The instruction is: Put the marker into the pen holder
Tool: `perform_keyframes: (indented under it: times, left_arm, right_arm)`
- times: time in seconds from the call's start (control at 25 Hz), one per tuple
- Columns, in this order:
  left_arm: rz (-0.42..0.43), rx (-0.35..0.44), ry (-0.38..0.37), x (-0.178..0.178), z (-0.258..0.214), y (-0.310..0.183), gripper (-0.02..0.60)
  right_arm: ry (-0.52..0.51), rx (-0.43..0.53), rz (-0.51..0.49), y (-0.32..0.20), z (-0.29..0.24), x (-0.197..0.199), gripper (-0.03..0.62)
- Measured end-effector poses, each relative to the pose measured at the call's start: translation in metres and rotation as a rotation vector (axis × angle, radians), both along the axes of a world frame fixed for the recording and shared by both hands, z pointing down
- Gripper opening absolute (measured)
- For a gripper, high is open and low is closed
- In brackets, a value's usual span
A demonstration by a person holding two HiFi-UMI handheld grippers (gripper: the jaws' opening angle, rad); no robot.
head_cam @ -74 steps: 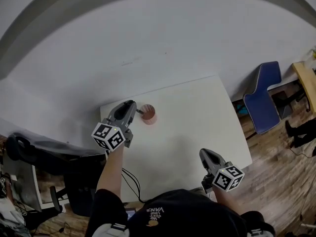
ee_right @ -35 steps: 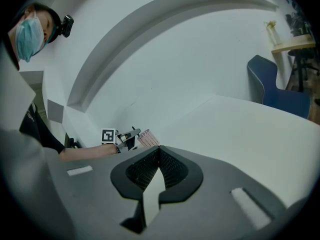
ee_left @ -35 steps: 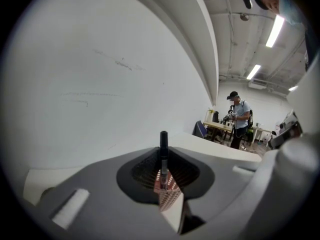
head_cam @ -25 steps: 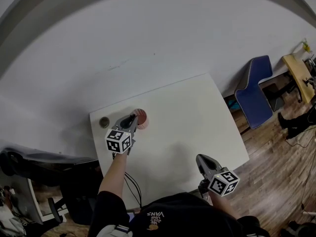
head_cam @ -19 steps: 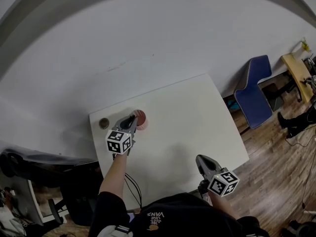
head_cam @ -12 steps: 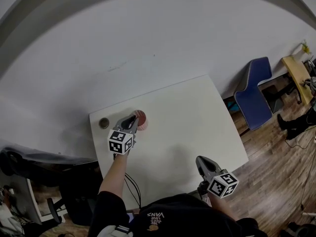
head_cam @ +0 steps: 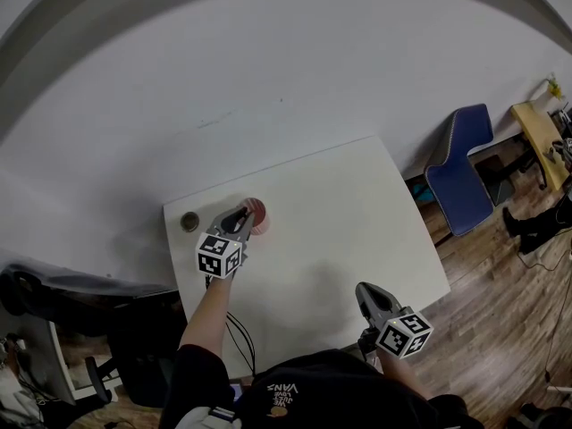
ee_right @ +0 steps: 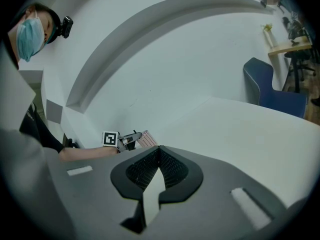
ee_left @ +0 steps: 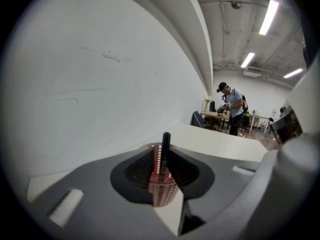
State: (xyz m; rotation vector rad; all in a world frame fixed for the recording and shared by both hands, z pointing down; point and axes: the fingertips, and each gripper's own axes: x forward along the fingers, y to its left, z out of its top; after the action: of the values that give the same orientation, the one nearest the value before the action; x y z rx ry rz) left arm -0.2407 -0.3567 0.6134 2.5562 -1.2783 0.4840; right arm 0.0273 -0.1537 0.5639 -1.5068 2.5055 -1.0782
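A black marker (ee_left: 164,151) stands upright between the jaws of my left gripper (ee_left: 162,158), which is shut on it. Its lower end hangs over the mouth of the pink mesh pen holder (ee_left: 161,196). In the head view the left gripper (head_cam: 243,215) reaches the near rim of the pen holder (head_cam: 258,213) at the back left of the white table (head_cam: 340,213). My right gripper (head_cam: 365,291) hovers at the table's front edge, shut and holding nothing. The right gripper view has the right gripper (ee_right: 160,151) in front, with the left gripper (ee_right: 131,138) and pen holder (ee_right: 146,139) far off.
A small dark round object (head_cam: 189,222) sits at the table's back left corner. The white wall runs right behind the table. A blue chair (head_cam: 460,172) stands to the right on the wooden floor. Another person (ee_left: 231,109) works at a desk far off.
Three seconds ago the left gripper held the marker a little left of the holder; now its tip is at the holder's rim. Over the last second nothing has visibly moved.
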Motion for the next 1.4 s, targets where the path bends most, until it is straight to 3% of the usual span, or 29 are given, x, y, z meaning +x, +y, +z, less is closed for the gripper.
perform_keyframes:
  times: [0.56,1.4]
  left_arm:
    - [0.023,-0.004,0.021,0.01,-0.008,0.008,0.158]
    - [-0.002,0.056,0.017,0.024,-0.037,0.045,0.16]
  right_arm:
    - [-0.007,0.017,0.009,0.006,-0.005,0.005,0.0]
    - [-0.031,0.061,-0.045,0.014,-0.021,0.019,0.0]
